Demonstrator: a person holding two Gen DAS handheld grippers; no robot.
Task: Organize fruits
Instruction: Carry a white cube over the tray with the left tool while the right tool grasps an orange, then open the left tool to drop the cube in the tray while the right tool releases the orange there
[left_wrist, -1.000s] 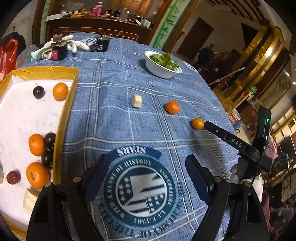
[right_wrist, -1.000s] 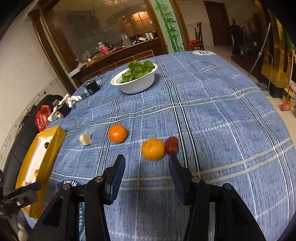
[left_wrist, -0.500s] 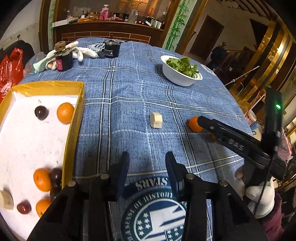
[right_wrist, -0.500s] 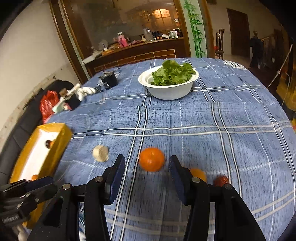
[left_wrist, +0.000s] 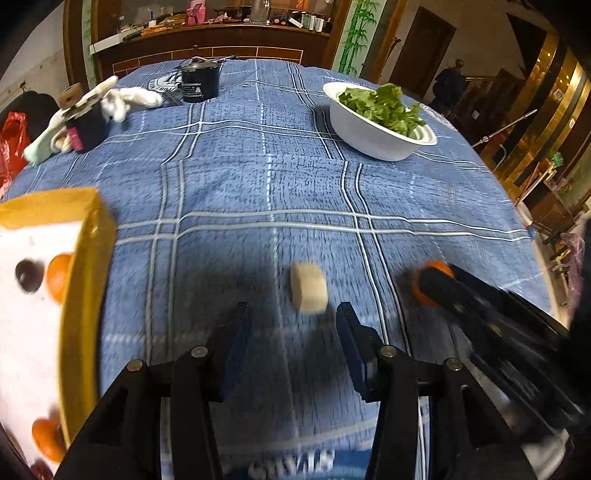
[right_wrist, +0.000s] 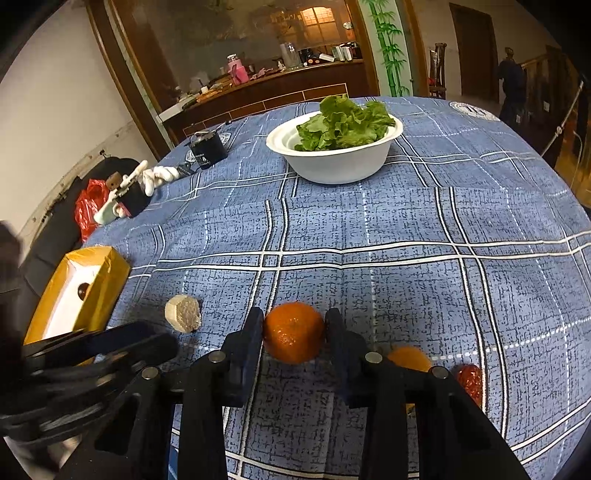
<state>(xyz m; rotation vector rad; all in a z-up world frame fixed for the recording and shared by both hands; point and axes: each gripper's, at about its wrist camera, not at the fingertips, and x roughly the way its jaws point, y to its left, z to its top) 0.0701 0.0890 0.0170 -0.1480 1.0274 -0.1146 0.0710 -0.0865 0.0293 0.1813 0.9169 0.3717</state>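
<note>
Right gripper (right_wrist: 293, 326) closed down around an orange tangerine (right_wrist: 293, 331), both fingers pressed against its sides, fruit resting on the blue plaid tablecloth (right_wrist: 406, 221). Seen from the left wrist view too, as a dark blurred arm reaching in from the right with the same tangerine (left_wrist: 430, 282) at its tip. Left gripper (left_wrist: 293, 319) held partly open and holding nothing, jaws apart above the cloth, with a pale beige chunk (left_wrist: 308, 288) lying just ahead of the fingertips and slightly toward the right finger, not touched. Same chunk (right_wrist: 183, 314) lay left of the gripped tangerine in the right wrist view, close to it but apart. Behind the right finger, partly hidden, sat a second tangerine (right_wrist: 408, 358) and, beside it to the right, a small red fruit (right_wrist: 469, 380). Yellow-walled tray (left_wrist: 86, 280) with a white floor stood at the left edge of the table, holding a dark round fruit (left_wrist: 27, 275) next to an orange one (left_wrist: 59, 275), and another orange fruit (left_wrist: 46, 437) nearer the camera. Farther back on the cloth: a white bowl (right_wrist: 340, 162) heaped with green lettuce (right_wrist: 343, 123), a dark cup (left_wrist: 199, 83), and white gloves (left_wrist: 125, 98) beside a small dark object. Left wrist view strongly motion-blurred in its lower half.
</note>
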